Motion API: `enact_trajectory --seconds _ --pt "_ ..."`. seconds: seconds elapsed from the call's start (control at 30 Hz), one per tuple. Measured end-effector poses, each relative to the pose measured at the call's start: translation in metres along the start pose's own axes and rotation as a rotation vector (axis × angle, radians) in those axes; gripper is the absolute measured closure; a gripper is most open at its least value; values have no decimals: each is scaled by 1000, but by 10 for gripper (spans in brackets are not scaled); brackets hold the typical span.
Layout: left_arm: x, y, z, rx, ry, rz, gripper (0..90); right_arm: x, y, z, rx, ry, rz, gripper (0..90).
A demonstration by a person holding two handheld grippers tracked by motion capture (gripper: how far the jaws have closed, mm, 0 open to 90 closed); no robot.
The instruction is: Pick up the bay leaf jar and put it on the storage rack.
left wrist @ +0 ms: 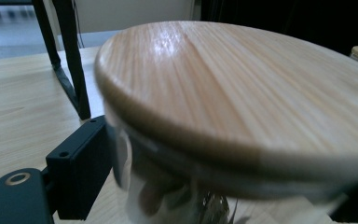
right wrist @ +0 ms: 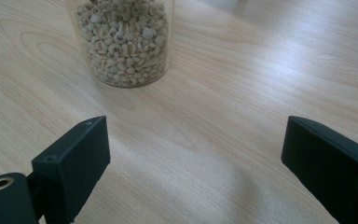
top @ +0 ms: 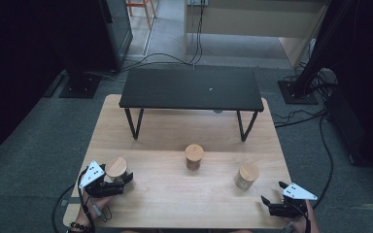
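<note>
Wooden tabletop point(top: 175, 194) is shown carrying three lidded jars and one black stand point(top: 191, 89). At the near left corner, the left gripper point(top: 119, 183) is held level, its jaws set around the left jar point(top: 118, 171); whether the pads press the glass cannot be told. At the near right corner, the right gripper point(top: 271, 190) is held low, jaws released and empty, near the grain-filled jar point(top: 246, 175). The middle jar point(top: 194, 156) stands apart.

Three glass jars with wooden lids stand on the wooden table point(top: 175, 204): one point(top: 116, 172) left of the black bench's point(top: 192, 90) near edge, one point(top: 194, 156) directly before it, one point(top: 246, 175) to its right. One black bench. Two handheld grippers: left point(top: 121, 184), right point(top: 272, 203).
</note>
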State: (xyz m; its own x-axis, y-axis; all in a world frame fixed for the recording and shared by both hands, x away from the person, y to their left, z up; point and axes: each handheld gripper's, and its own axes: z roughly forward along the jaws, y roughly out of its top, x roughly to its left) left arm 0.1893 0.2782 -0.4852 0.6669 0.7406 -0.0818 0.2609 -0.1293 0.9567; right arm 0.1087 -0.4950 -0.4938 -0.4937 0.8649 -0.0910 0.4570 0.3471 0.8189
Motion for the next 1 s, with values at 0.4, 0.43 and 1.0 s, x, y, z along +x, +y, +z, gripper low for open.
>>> enact_trajectory --seconds 0.4,0.43,1.0 --pt "2 -1 -5 20 -6 24 197 1 1 1 3 -4 0 78" --pt "1 0 -4 22 -6 23 197 1 1 1 4 -4 1 78" --pt "-4 4 -3 42 20 51 245 -1 1 1 5 5 -1 78"
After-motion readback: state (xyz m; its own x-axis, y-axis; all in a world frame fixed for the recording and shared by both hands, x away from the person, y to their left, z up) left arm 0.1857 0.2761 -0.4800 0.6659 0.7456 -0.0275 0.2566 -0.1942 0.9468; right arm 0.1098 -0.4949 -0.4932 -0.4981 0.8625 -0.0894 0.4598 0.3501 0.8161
